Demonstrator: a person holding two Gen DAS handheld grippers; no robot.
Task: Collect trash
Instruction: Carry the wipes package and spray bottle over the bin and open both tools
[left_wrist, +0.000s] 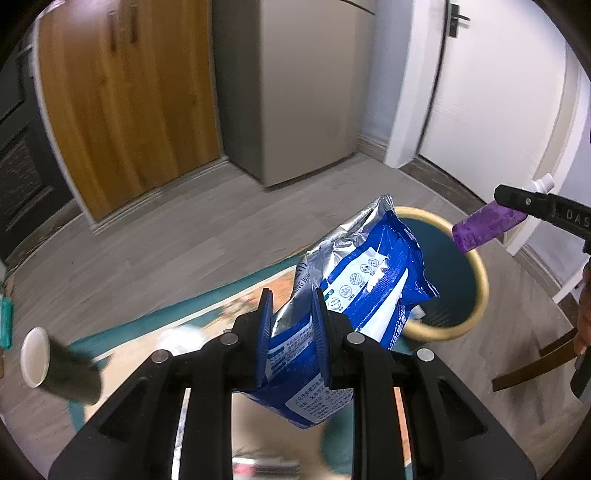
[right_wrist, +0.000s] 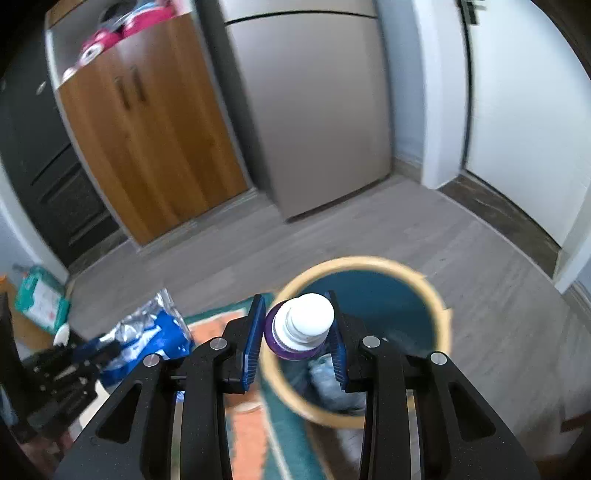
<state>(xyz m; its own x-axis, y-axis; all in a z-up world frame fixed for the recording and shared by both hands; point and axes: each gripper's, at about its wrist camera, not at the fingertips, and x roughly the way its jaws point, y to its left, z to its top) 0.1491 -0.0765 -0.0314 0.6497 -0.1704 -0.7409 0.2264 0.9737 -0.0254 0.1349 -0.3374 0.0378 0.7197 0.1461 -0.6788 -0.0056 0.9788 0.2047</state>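
Note:
My left gripper (left_wrist: 291, 306) is shut on a blue and silver wipes pack (left_wrist: 354, 280), held in the air near the teal trash bin with a tan rim (left_wrist: 476, 310). The pack's top reaches over the bin's near edge. My right gripper (right_wrist: 299, 325) is shut on a purple bottle with a white cap (right_wrist: 306, 325), held above the bin (right_wrist: 439, 325). In the left wrist view the right gripper (left_wrist: 532, 206) holds the purple bottle (left_wrist: 484, 229) over the bin's far side. In the right wrist view the left gripper (right_wrist: 70, 365) and the pack (right_wrist: 147, 332) are at lower left.
A paper cup (left_wrist: 55, 365) lies on the patterned teal and orange table (left_wrist: 207, 314) at left. A green wipes pack (right_wrist: 40, 295) lies far left. A wooden cabinet (left_wrist: 125, 92), a grey fridge (left_wrist: 295, 85) and a white door (left_wrist: 498, 92) stand beyond the grey floor. Some trash lies in the bin (right_wrist: 328, 376).

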